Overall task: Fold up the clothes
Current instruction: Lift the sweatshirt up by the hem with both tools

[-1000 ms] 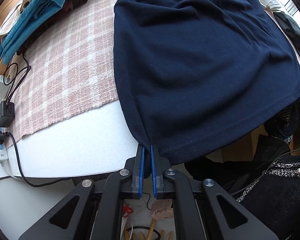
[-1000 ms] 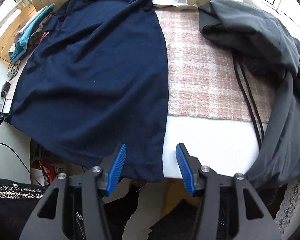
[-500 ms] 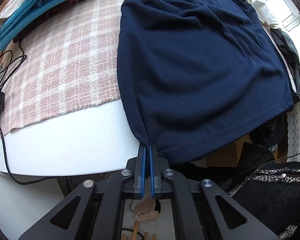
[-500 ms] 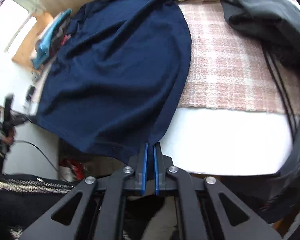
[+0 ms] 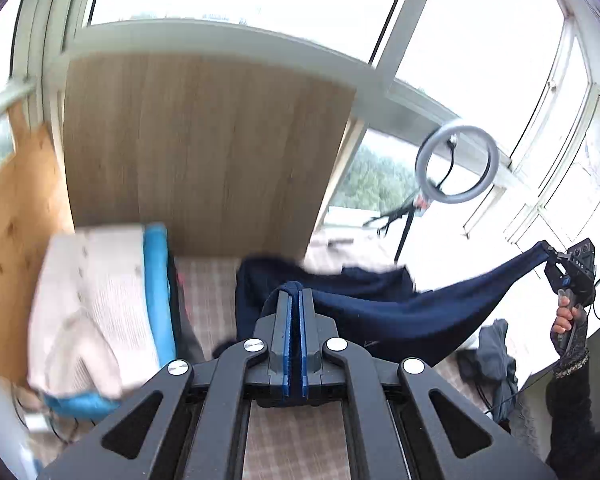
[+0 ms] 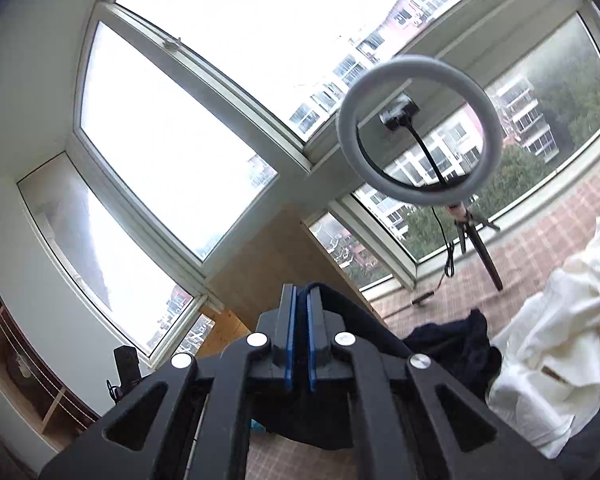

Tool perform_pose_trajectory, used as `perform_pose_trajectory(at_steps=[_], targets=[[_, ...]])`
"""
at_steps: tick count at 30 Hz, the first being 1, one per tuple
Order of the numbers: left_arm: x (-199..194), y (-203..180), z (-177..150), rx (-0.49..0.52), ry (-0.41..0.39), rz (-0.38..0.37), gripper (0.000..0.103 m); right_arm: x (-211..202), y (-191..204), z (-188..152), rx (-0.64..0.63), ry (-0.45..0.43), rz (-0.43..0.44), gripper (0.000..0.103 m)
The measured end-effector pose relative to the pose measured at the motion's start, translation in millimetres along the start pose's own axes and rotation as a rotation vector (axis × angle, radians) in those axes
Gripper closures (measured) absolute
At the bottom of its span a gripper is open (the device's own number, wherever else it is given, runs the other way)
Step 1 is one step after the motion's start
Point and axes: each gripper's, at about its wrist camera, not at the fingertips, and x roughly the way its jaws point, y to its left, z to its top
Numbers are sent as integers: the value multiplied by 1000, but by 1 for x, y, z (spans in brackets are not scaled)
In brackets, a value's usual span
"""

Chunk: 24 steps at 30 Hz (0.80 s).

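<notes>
In the left wrist view, the left gripper (image 5: 294, 300) is seen clamped on a corner of the navy garment (image 5: 400, 312), whose cloth is pinched between the blue pads. The garment is stretched in the air across to the right gripper (image 5: 550, 258), held by a hand (image 5: 568, 320) at the far right, and sags above the pink plaid blanket (image 5: 208, 296) covering the surface. A stack of folded clothes (image 5: 100, 308), cream and blue, is blurred at the left. A wooden board (image 5: 204, 148) is stood against the window behind.

In the right wrist view, the right gripper (image 6: 301, 294) is shown pressed together on a navy fold, the cloth draped down its right side. A ring light (image 6: 420, 130) on a tripod is set before large windows, and a white cloth (image 6: 552, 352) is heaped on the blanket at the right.
</notes>
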Motion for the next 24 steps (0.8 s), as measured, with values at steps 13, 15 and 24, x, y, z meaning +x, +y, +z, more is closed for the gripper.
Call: perform_pose_trajectory(at_steps=[13, 15, 24], targets=[[-78, -51, 36, 230, -128, 96, 101, -113, 114, 47, -279, -56, -114, 98], [-76, -50, 5, 238, -84, 103, 101, -128, 92, 8, -242, 5, -121, 98], [-29, -10, -199, 18, 247, 79, 101, -172, -34, -219, 44, 281, -245, 98]])
